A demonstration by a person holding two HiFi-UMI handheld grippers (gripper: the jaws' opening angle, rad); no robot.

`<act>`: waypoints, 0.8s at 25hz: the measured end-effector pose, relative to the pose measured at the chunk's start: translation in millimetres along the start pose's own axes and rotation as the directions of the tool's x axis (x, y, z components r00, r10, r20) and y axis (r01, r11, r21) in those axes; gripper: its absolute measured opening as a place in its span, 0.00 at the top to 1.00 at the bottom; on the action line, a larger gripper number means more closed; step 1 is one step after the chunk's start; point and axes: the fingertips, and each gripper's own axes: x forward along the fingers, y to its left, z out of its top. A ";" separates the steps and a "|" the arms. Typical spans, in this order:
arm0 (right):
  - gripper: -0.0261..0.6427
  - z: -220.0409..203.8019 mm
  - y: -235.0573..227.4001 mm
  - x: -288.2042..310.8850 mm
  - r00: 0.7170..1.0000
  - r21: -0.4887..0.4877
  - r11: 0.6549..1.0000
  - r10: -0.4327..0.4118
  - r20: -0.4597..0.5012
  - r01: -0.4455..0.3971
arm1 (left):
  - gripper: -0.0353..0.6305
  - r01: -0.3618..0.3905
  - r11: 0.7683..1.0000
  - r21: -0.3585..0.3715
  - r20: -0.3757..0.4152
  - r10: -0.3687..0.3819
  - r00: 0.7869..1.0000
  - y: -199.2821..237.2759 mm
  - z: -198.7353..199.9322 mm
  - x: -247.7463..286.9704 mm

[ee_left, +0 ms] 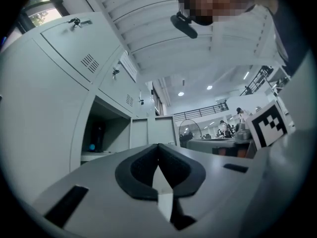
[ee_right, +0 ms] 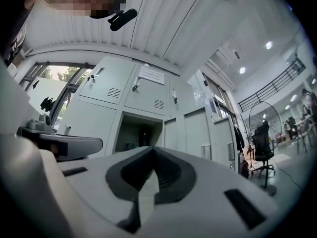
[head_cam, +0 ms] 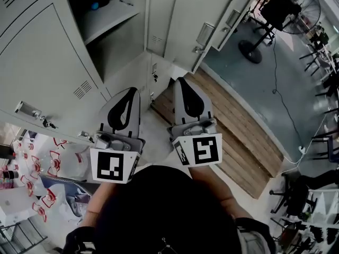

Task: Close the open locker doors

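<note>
Your left gripper and right gripper both have their jaws pressed together with nothing in them, and neither touches the lockers. The open compartment gapes in the upper part of the locker bank, and its door is swung out at its right edge. If you push smooth sheet metal with pinched tips, you may skid off. Shove too hard and the door may bounce back unlatched. I count two grippers, one open compartment, and what look like two swung-out doors, with the second door further right.

Bright, even light — fisheye-warped, dark-vignetted edges.
</note>
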 end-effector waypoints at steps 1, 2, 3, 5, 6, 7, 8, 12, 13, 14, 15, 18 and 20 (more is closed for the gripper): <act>0.96 -0.2 -13.5 1.7 1.000 -0.003 1.000 -0.006 0.005 0.006 | 0.94 0.003 1.000 -0.001 0.011 -0.003 1.000 -6.9 -0.3 11.3; 0.96 -0.6 -27.3 3.9 1.000 -0.006 1.000 -0.008 0.009 0.008 | 0.94 0.002 1.000 -0.003 0.027 -0.002 1.000 -13.7 0.5 23.3; 0.96 -1.5 -41.2 6.6 1.000 -0.009 1.000 -0.007 0.011 0.007 | 0.94 0.000 1.000 -0.006 0.044 0.000 0.999 -20.9 1.9 36.1; 0.96 -4.2 -67.9 13.3 1.000 -0.010 1.000 0.008 0.010 -0.007 | 0.94 -0.001 1.000 -0.004 0.057 0.001 0.998 -36.4 2.8 62.4; 0.96 -6.1 -80.1 16.7 1.000 -0.009 1.000 0.020 0.008 -0.020 | 0.94 -0.005 1.000 0.001 0.048 0.005 0.999 -43.7 1.0 74.7; 0.96 -8.2 -91.8 20.2 0.999 -0.007 0.999 0.033 0.006 -0.033 | 0.94 -0.010 1.000 0.007 0.037 0.010 0.999 -50.6 -1.5 86.4; 0.96 -10.4 -103.2 23.8 0.999 -0.005 0.999 0.047 0.005 -0.047 | 0.94 -0.017 1.000 0.013 0.029 0.017 0.999 -56.7 -4.0 97.7; 0.96 -18.5 -145.3 40.8 0.994 -0.004 0.994 0.111 0.010 -0.111 | 0.94 -0.076 0.997 0.026 0.028 0.076 0.997 -71.9 -18.1 138.4; 0.96 -20.8 -153.3 44.9 0.992 -0.002 0.992 0.130 0.011 -0.130 | 0.94 -0.095 0.995 0.024 0.027 0.095 0.995 -74.4 -22.3 146.6; 0.96 -23.4 -160.4 48.7 0.989 0.003 0.989 0.149 0.012 -0.149 | 0.94 -0.114 0.993 0.022 0.029 0.113 0.993 -76.8 -25.4 154.0; 0.96 -25.9 -167.3 52.3 0.986 0.007 0.986 0.169 0.013 -0.169 | 0.94 -0.132 0.991 0.023 0.035 0.131 0.991 -79.3 -26.9 161.0; 0.96 -32.4 -187.6 62.1 0.975 0.021 0.975 0.222 0.014 -0.223 | 0.94 -0.188 0.981 0.036 0.038 0.187 0.982 -86.3 -29.5 179.4; 0.96 -35.6 -199.0 67.6 0.967 0.033 0.967 0.253 0.016 -0.253 | 0.94 -0.229 0.972 0.047 0.020 0.228 0.973 -88.6 -34.0 188.4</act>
